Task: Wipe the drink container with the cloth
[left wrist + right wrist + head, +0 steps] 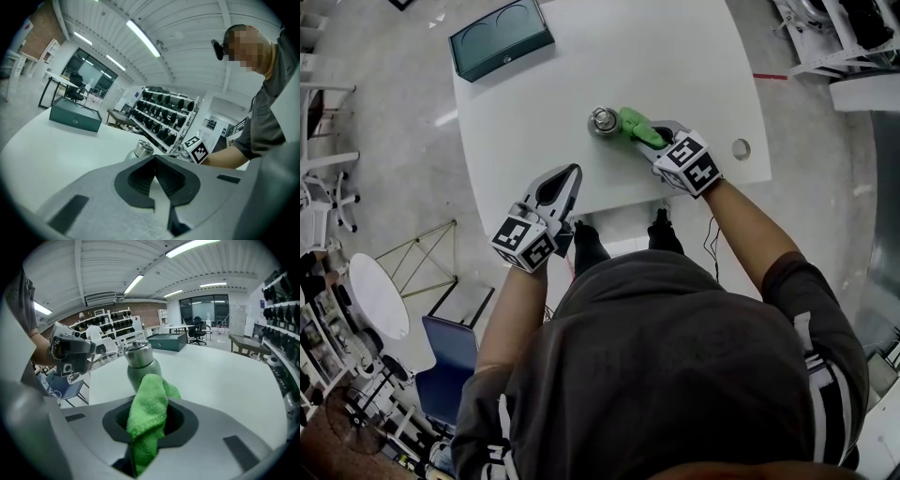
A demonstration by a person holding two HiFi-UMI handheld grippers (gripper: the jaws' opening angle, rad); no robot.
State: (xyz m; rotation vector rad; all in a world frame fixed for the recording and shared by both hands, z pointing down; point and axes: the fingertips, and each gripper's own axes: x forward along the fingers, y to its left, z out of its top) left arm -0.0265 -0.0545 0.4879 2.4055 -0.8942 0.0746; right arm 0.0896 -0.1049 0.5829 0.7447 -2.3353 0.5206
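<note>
On the white table (581, 75) the steel drink container (602, 121) stands upright, mid-table. The right gripper (654, 137), clamped on the green cloth (637, 126), presses it to the container's right side. The left gripper (570, 178), closed and empty, could steady the container.

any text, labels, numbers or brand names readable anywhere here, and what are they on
No words or numbers can be read in any view.
Left gripper and right gripper: their marker cubes carry black-and-white square patterns only, no letters.
Person's shirt: faint print, too blurred to read.
Drink container, cloth, green case: no label showing.
</note>
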